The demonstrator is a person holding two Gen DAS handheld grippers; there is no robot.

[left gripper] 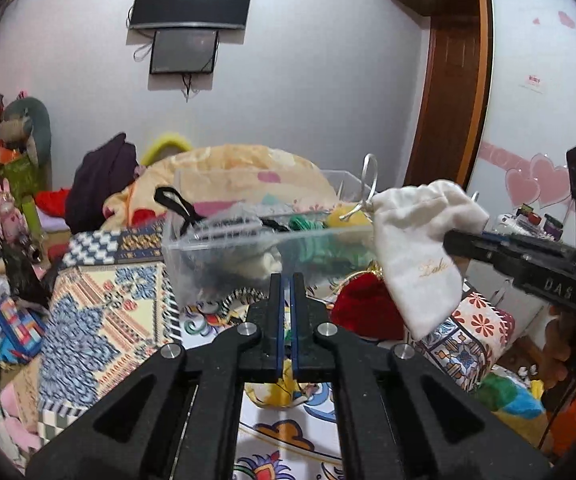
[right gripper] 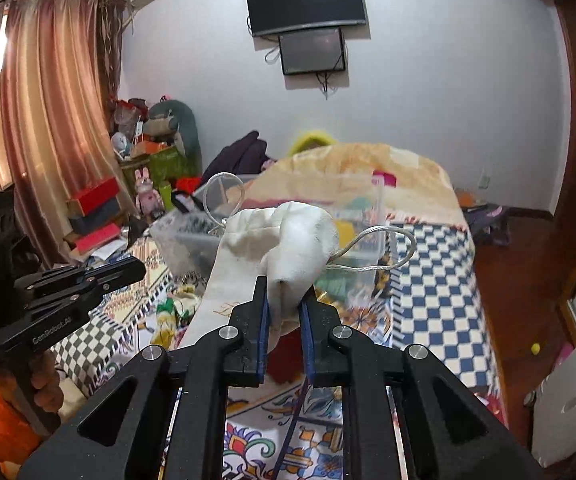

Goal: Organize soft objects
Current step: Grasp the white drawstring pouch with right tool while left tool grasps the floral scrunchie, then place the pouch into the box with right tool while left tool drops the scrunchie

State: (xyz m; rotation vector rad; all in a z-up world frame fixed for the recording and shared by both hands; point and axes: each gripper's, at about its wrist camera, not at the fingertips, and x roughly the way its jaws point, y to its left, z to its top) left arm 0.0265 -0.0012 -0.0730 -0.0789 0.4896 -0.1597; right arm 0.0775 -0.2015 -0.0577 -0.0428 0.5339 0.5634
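Note:
My right gripper (right gripper: 284,294) is shut on a white drawstring pouch (right gripper: 283,248) and holds it in the air above the bed, just right of a clear plastic bin (left gripper: 191,240). The pouch (left gripper: 420,252) hangs from the right gripper (left gripper: 454,246) in the left wrist view, its silver cord looping up. The bin holds several soft items, among them green, yellow and black ones. My left gripper (left gripper: 287,280) is shut and empty, low in front of the bin. A red velvet pouch (left gripper: 364,308) lies on the bed under the white one.
The bed has a patterned cover (left gripper: 99,312) and a peach quilt (left gripper: 247,164) piled behind the bin. Boxes, papers and toys crowd the left side (right gripper: 99,208). A wardrobe (left gripper: 528,100) stands at the right. More soft items lie on the bed near me (left gripper: 279,384).

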